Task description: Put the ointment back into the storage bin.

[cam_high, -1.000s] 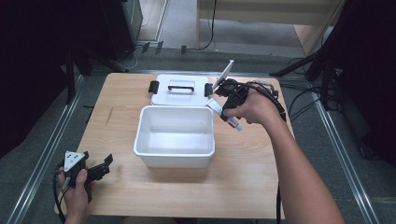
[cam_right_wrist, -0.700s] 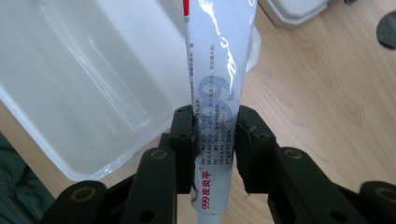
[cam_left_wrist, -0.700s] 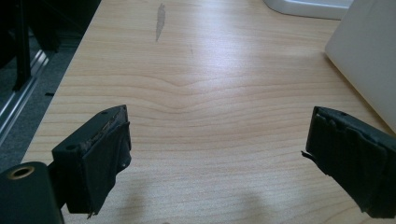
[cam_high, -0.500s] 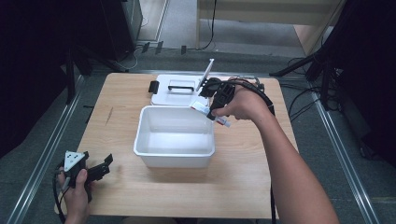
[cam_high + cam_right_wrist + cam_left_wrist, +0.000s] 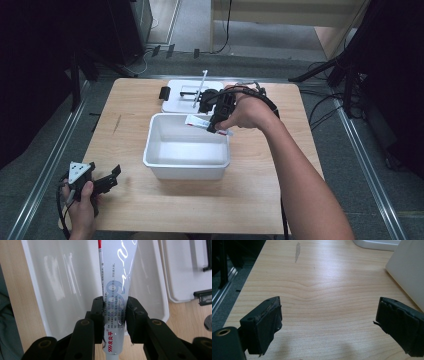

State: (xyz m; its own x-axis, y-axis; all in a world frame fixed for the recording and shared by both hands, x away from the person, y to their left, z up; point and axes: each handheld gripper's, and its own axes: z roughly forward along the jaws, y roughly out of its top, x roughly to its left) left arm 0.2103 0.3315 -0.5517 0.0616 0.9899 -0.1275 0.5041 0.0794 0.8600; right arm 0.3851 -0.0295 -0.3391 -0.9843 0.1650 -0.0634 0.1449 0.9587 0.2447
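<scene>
A white plastic bin (image 5: 186, 150) stands in the middle of the wooden table (image 5: 260, 200). My right gripper (image 5: 212, 116) hovers over the bin's far right rim, shut on a white tube (image 5: 197, 121) with blue and red print. In the right gripper view the tube (image 5: 116, 277) stands clamped between the jaws of the right gripper (image 5: 115, 311), reaching out over the bin's inside (image 5: 67, 282). My left gripper (image 5: 102, 181) rests low at the table's front left corner, open. In the left gripper view the left gripper (image 5: 328, 320) holds nothing, bare wood (image 5: 322, 290) between its jaws.
The bin's white lid (image 5: 185, 95) with black latches lies flat behind the bin. A thin white stick (image 5: 200, 87) rises near the right hand. Black cables trail off the table's right side. The bin's wall (image 5: 407, 275) is close on the left gripper's right.
The right hand has carried the tube leftward and forward, from beside the lid to over the bin's far right rim. The left gripper has stayed put.
</scene>
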